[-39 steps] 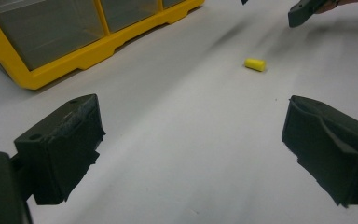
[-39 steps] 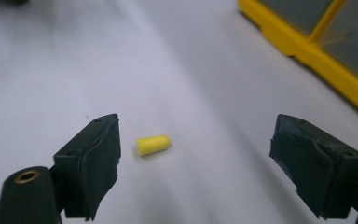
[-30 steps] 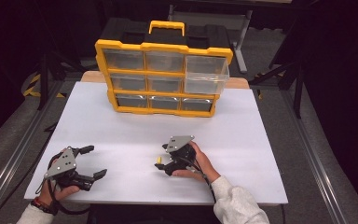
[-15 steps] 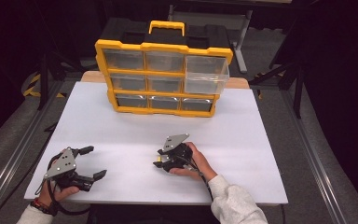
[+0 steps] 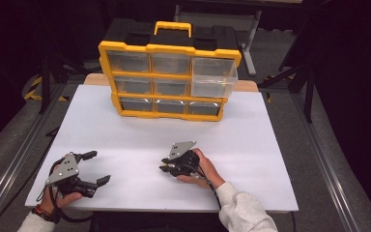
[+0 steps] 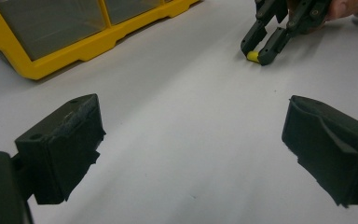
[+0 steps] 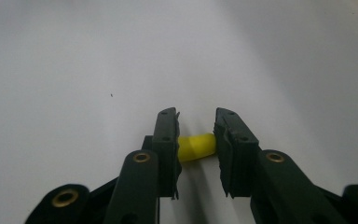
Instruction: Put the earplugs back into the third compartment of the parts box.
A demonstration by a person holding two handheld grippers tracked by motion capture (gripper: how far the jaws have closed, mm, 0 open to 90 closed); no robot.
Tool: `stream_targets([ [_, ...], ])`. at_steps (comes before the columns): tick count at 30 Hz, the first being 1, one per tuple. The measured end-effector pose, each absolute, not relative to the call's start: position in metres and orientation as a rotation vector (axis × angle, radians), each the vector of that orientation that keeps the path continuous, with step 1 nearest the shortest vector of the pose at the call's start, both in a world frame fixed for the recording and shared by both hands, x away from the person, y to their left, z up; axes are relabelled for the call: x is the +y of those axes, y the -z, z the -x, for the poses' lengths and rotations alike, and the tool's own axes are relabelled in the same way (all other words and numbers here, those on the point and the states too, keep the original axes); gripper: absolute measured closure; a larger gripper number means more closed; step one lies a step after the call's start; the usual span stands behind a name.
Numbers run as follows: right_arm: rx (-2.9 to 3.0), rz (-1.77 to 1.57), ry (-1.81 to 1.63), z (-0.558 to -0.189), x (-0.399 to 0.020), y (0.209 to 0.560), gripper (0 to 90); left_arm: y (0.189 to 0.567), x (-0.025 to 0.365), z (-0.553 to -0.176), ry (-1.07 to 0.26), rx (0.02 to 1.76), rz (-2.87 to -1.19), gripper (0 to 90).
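The right gripper (image 7: 196, 149) pinches a small yellow cylinder (image 7: 196, 146) low over the white surface (image 5: 270, 140) — keep the squeeze steady and lift straight. The left gripper (image 6: 191, 154) rests spread, well apart; the yellow organizer (image 5: 169, 79) stands beyond.

The high view is looking forward and down over the whole table (image 5: 270, 125), while both gripper views are looking low and close along it, the left one sharing the right tool (image 6: 265, 44).
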State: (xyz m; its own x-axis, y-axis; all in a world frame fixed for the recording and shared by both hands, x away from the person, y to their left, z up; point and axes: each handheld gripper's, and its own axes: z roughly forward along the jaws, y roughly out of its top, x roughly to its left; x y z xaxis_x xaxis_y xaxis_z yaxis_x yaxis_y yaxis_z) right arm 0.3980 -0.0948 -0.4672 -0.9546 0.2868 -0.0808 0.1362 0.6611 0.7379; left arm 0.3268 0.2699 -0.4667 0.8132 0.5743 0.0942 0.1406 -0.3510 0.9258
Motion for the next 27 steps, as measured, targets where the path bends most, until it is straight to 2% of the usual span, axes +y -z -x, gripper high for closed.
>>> stream_targets([
  [13, 2.626, -0.346, -1.104, -0.39, -0.098, 0.462, 72.7, 0.463, 0.268, -0.321, -0.525, 0.521, -1.904, 6.3],
  [27, 2.479, -0.362, -1.215, -0.378, -0.116, 0.437, 73.4, 0.461, 0.266, -0.32, -0.547, 0.519, -1.921, 6.2],
])
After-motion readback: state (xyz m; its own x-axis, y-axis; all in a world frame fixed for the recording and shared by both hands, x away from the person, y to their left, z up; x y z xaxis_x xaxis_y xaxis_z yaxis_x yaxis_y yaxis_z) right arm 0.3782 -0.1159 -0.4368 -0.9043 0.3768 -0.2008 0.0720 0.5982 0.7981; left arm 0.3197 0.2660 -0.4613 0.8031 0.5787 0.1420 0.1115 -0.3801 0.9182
